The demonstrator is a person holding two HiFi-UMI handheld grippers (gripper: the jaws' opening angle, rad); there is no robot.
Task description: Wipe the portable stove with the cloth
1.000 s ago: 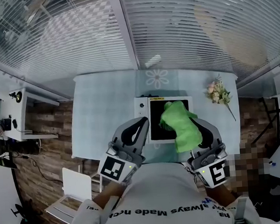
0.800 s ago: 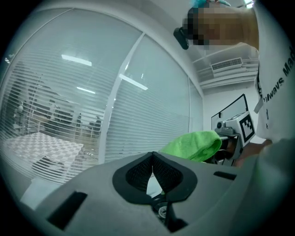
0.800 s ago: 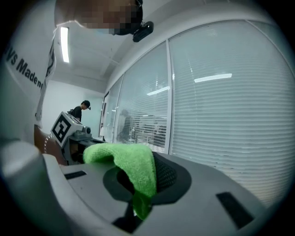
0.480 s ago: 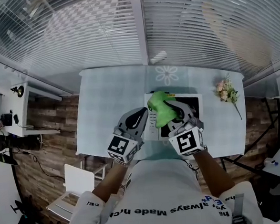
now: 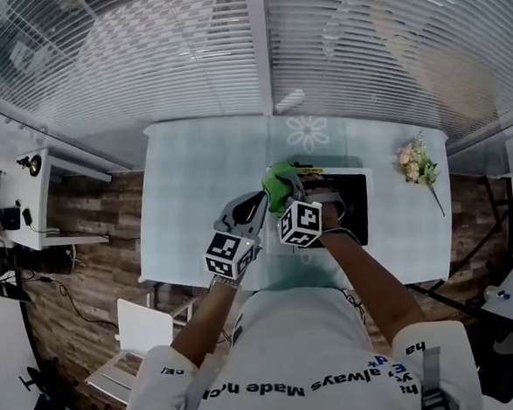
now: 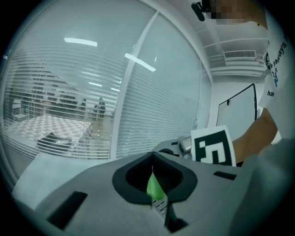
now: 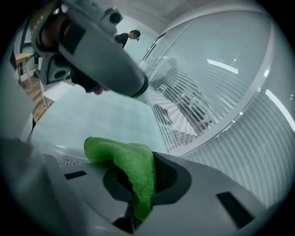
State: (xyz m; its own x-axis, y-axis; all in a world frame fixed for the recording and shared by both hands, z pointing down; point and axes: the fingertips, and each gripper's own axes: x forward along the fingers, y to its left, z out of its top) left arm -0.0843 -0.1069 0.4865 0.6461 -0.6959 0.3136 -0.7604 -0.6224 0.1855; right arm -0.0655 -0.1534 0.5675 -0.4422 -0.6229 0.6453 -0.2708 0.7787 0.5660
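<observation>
Low in the frame, the person wears a white short-sleeved T-shirt (image 5: 293, 346) with a line of dark lettering printed across it. Left of centre, the left gripper (image 5: 258, 207) has a smooth grey shell with black ribbed lining inside its jaws. At its rear sits the left cube (image 5: 232, 254), white with black square markers. The right gripper (image 5: 283, 187), at centre, has the same grey shell and black lining, and the right cube (image 5: 301, 224) has similar markings.

Bunched green cloth (image 5: 278, 187), apparently at left edge of black-topped portable stove (image 5: 353, 203)
</observation>
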